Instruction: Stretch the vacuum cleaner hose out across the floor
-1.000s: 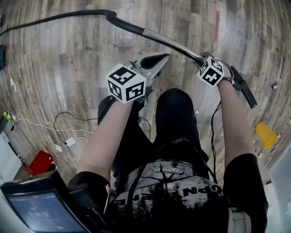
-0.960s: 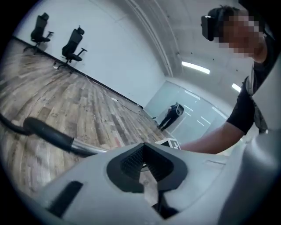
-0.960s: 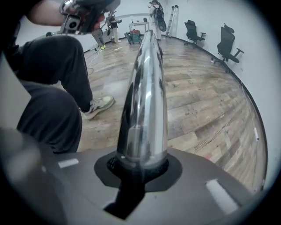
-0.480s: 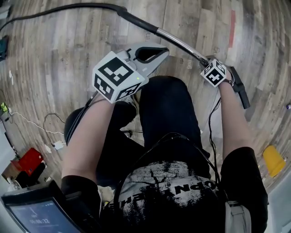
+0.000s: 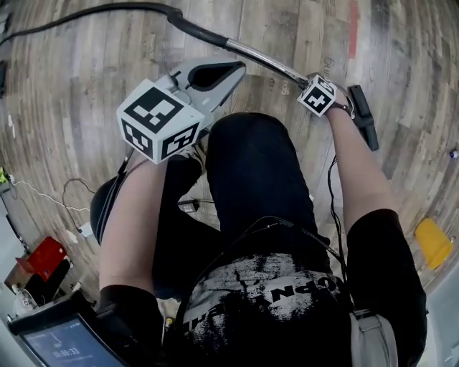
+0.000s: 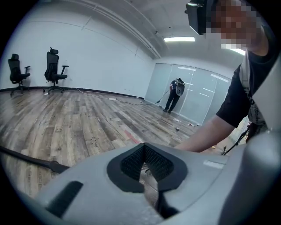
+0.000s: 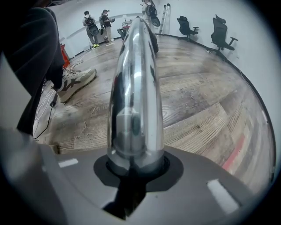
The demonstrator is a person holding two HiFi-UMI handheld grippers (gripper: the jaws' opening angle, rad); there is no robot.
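Screen: a device with a lit screen [image 5: 61, 344] sits in the lower left corner of the head view, nearest the camera.
Person: black trousers [image 5: 251, 172] with a bent knee fill the middle, and a bare forearm reaches forward on each side.
Left gripper [image 5: 240, 68]: its jaws are pressed together with nothing between them. Only a small hollow between the pads lets the floor show through. Its marker cube [image 5: 158, 120] faces the camera. The tips hang on the near side of the metal tube, close to it but apart.
Right gripper [image 7: 136, 165]: it points steeply down. Its jaws stand either side of the metal tube [image 5: 265, 61], which sits in the hollow of the pads. The jaws have just been opening a little with the tube between them.
Metal tube: shiny chrome, it slants from the right gripper up and to the left in the head view.
Black end piece [image 5: 366, 118]: it lies just past the right gripper on the right.
Vacuum cleaner hose [image 5: 93, 13]: black, it runs from the upper left edge of the head view along the top, over the floor, to a black cuff [image 5: 193, 30] where it joins the tube.
Floor [image 5: 86, 93]: wooden planks carry a white cable [image 5: 43, 193] and a red thing [image 5: 44, 256] at left, and a yellow thing [image 5: 434, 244] at right.
Shoe [image 7: 77, 81]: a pale sneaker stands left of the tube in the right gripper view.
Far end: two office chairs [image 6: 55, 70] stand by a white wall. One bystander [image 6: 175, 94] stands at a glass wall, and other people [image 7: 92, 24] stand far off.
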